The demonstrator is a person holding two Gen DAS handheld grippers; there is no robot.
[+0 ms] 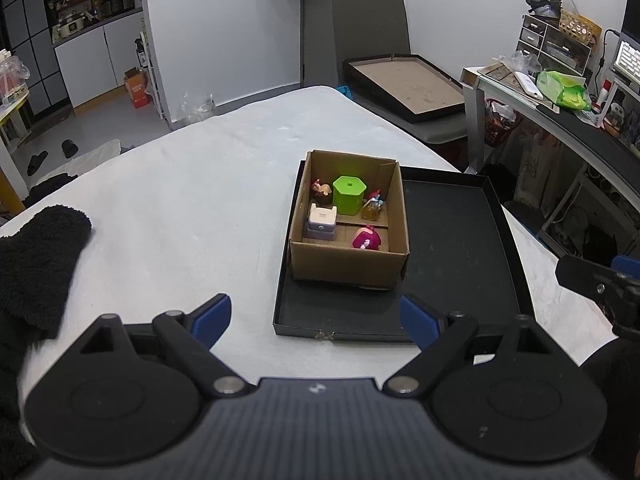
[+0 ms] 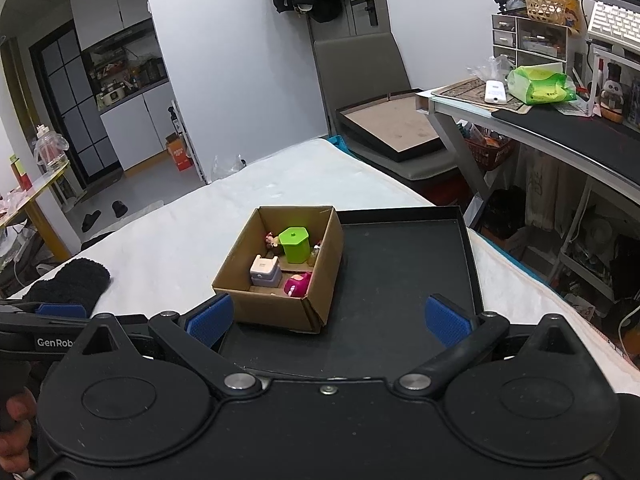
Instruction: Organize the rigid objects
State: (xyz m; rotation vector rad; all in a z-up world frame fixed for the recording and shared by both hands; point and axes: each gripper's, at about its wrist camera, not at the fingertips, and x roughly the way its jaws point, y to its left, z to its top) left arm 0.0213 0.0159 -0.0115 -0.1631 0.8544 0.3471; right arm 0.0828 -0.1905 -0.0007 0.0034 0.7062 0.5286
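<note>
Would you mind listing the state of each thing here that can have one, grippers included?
Left gripper: open, empty, held short of the tray.
Right gripper: open, empty, over the tray's near end.
Cardboard box: open-topped, upright, standing in the tray's left part.
Black tray: uncovered, bare to the right of the box.
Green container: upright, lid on, inside the box.
Pink toy: inside the box, near front.

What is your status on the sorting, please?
Left gripper and right gripper open, empty. Toys inside cardboard box on black tray. Nothing blocking.
</note>
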